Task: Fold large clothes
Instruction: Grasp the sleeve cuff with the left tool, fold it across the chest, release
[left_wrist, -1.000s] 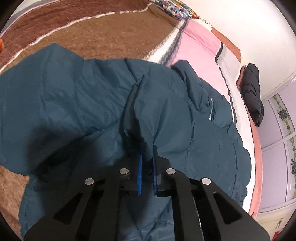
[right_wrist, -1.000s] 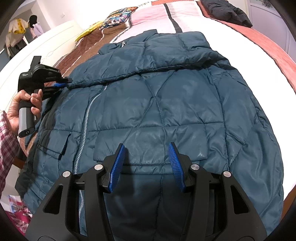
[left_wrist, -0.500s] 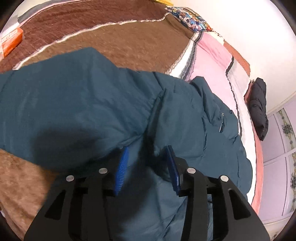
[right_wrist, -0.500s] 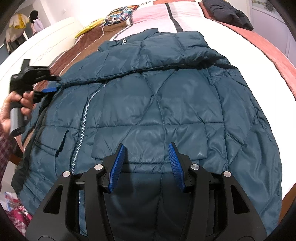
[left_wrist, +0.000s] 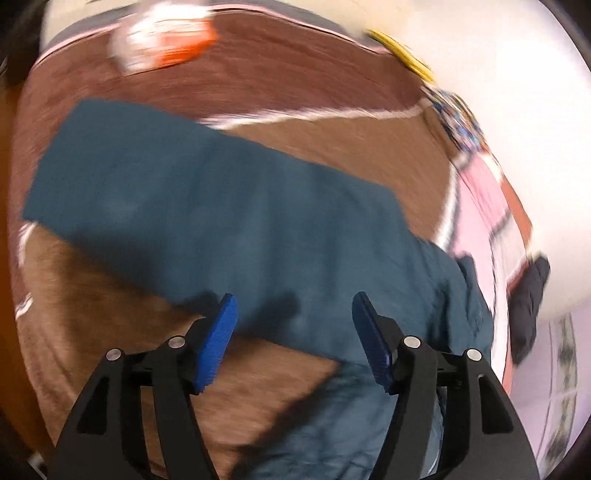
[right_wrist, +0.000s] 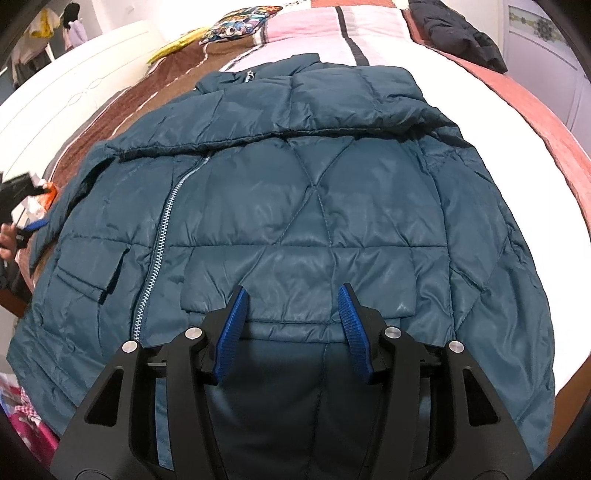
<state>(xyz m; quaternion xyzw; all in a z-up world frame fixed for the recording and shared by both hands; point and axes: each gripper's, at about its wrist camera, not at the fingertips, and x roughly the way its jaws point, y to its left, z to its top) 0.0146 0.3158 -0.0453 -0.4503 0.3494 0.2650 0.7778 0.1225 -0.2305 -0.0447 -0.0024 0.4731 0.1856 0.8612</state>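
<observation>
Lying below both spread, empty claws, left claw (left_wrist: 293, 339) just opened, right claw (right_wrist: 293, 332), the jacket (right_wrist: 295, 206).

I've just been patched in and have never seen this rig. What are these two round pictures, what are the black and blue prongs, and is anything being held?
There is no robot arm: a person holds a handheld gripper in each hand, each with a fisheye camera looking along its fingers. The blurred picture is the left gripper, whose blue fingers have just been opening; nothing is between them, and the jacket's sleeve lies stretched across the brown blanket. The sharp picture is the right gripper, open above the teal jacket spread on the bed, gripping nothing. A black garment lies at the far end.
</observation>
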